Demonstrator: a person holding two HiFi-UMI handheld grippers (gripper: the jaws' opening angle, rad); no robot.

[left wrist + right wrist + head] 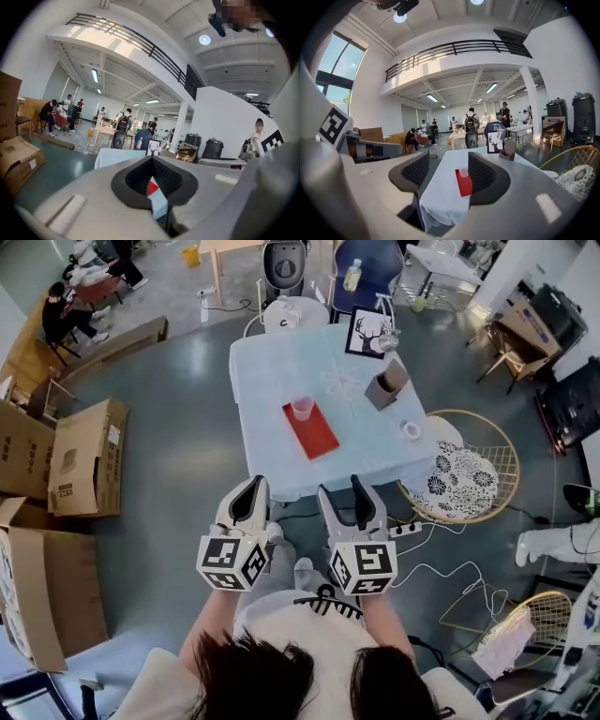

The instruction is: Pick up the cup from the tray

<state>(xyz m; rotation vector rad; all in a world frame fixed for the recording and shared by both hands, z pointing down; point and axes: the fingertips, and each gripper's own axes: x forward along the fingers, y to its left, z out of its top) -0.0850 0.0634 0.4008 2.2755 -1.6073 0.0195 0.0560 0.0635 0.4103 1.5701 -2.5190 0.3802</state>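
— Looking down past your hands, where is the cup [302, 408]?
— At your 12 o'clock, upright on the red tray [317, 437], at the tray's 11 o'clock end. The tray lies flat on the pale-clothed table [272, 371], toward the table's 7 o'clock side.
— And your tongs?
— Your left gripper [255, 483] is clenched, pad against pad, with nothing in it. Your right gripper [341, 487] is released. Its jaws stand apart and bare, and its own view frames the tray and cup in the gap, well beyond the tips.
— How close are they to the cup?
— You hold both side by side at the table's near edge, well apart from the cup. A brown holder [386, 387] stands at the cup's 3 o'clock, a deer picture [367, 333] at its 1 o'clock.
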